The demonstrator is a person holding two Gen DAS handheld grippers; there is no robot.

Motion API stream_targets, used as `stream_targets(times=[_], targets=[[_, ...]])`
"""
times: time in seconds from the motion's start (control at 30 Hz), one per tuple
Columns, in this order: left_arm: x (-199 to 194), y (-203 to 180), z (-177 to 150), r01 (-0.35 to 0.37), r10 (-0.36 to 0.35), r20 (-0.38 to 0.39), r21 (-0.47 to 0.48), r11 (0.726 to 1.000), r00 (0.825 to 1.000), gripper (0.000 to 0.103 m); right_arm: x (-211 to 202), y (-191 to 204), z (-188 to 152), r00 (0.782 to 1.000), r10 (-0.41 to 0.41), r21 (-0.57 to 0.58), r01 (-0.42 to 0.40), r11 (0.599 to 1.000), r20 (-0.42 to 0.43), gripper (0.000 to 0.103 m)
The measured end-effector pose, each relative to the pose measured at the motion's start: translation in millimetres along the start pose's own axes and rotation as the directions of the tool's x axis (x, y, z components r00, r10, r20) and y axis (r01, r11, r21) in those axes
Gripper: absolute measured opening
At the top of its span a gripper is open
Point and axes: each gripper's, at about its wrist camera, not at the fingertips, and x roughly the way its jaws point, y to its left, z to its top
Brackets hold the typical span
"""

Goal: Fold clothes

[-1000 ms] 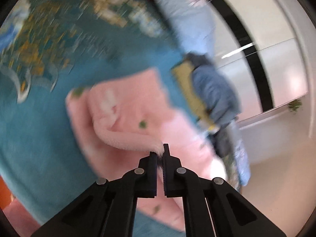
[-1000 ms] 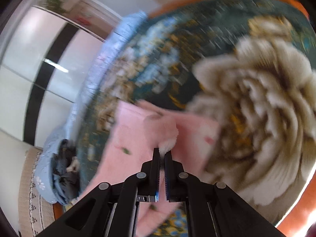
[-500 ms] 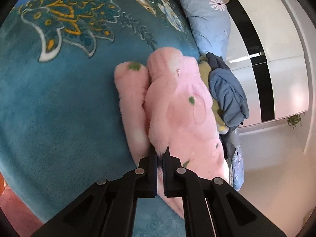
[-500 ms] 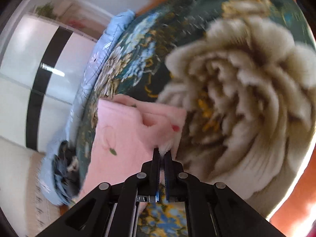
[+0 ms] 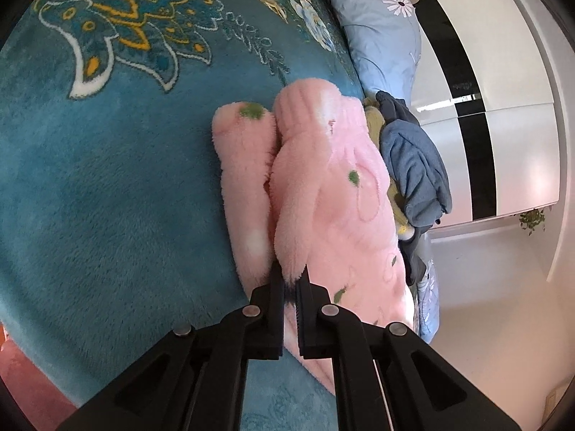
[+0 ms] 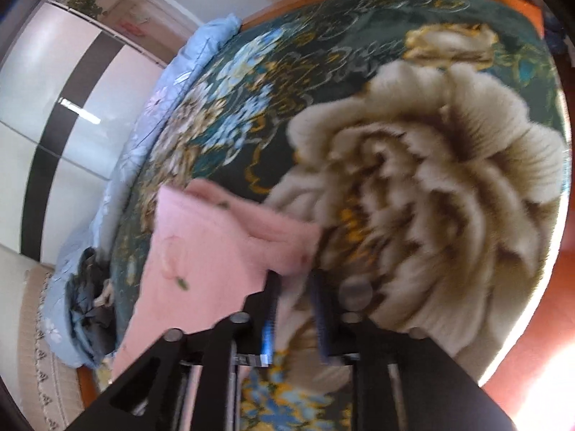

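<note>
On the bed's teal blanket (image 5: 107, 179) lies our pink fleece garment (image 5: 323, 194), half folded — the left tool (image 5: 290, 280) clamped on its near edge, the right tool (image 6: 294, 287) spread apart beside a corner — and we judge it soft, light, floppy, best pinched at edges or corners.

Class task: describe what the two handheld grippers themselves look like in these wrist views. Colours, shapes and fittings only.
Both are matte black. The left gripper has two flat, narrow fingers on angular linkage arms with triangular cut-outs, joined by round silver pivot pins. The right gripper shares that build, though blurred, with blue along its fingers' inner faces and metal rods beneath. No cables, labels or sleeves show.
</note>
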Motion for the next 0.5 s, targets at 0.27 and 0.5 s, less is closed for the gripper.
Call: stream_targets(times=[0.27,0.5], targets=[[-18,-4,7,0.0,0.0,0.053,0.008,1.0,0.999,0.017,7,-5,6,0.999,0.035,0.039,-0.035,0.999,-0.008,0.035],[-36,2,22,-0.13,0.124,0.157,0.028,0.991,0.98,0.043,16,3,5,0.999,0.051,0.06,-0.052,0.997,0.004,0.022]])
